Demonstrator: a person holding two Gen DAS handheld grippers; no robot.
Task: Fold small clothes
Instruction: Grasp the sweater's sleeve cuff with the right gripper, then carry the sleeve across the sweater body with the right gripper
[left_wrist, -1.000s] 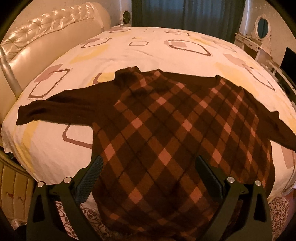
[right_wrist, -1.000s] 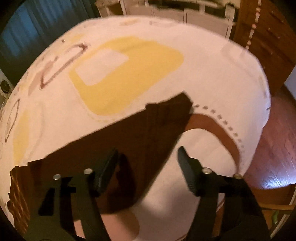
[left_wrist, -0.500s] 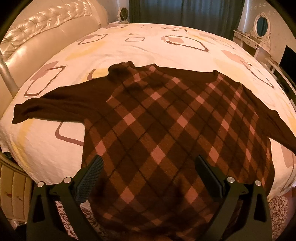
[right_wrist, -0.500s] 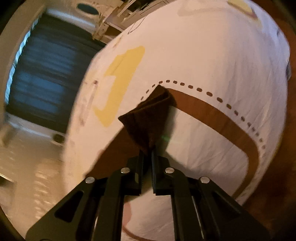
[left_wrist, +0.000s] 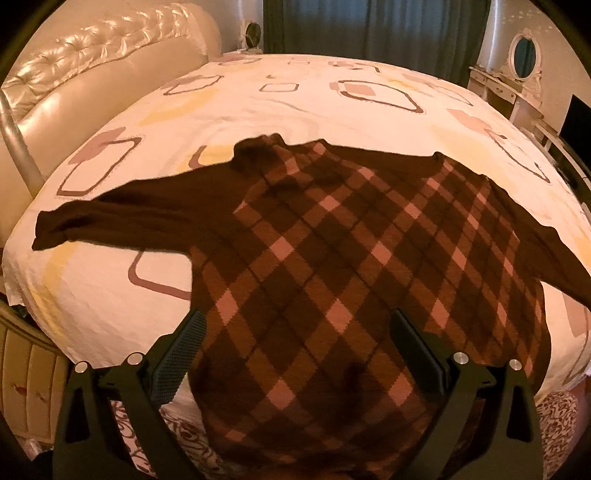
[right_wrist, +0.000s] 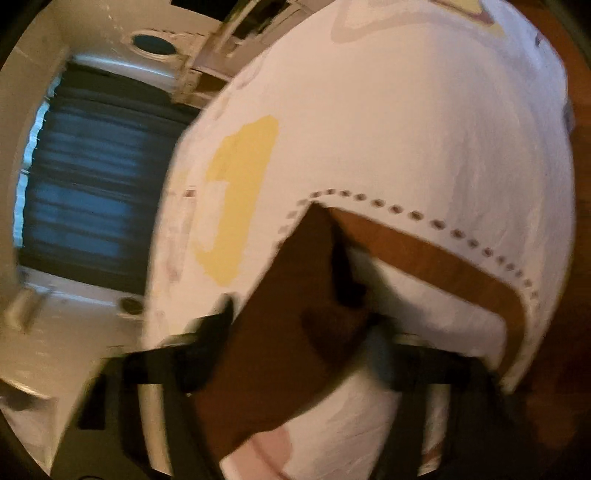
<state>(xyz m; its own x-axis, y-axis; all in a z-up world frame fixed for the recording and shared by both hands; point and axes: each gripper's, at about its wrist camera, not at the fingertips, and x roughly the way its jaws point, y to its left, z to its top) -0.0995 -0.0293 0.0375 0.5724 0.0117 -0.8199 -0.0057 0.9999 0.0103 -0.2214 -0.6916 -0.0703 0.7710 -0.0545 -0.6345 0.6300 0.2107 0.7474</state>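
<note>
A dark brown sweater (left_wrist: 332, 266) with a pink diamond check lies spread flat on the bed (left_wrist: 295, 96), sleeves out to both sides. My left gripper (left_wrist: 295, 350) is open and empty, hovering over the sweater's lower hem. In the blurred right wrist view, the plain brown right sleeve (right_wrist: 295, 314) lies on the sheet between the fingers of my right gripper (right_wrist: 299, 332), which stand wide apart. The sleeve end looks bunched near the right finger.
A padded cream headboard (left_wrist: 92, 70) runs along the left of the bed. Dark curtains (left_wrist: 369, 29) hang behind. A white dressing table with an oval mirror (left_wrist: 524, 55) stands at the back right. Wooden floor (right_wrist: 576, 74) shows past the bed's edge.
My right gripper, shut on the sleeve end half a second ago, has opened and the sleeve lies loose between its fingers. My left gripper has drifted slightly but stays open over the hem.
</note>
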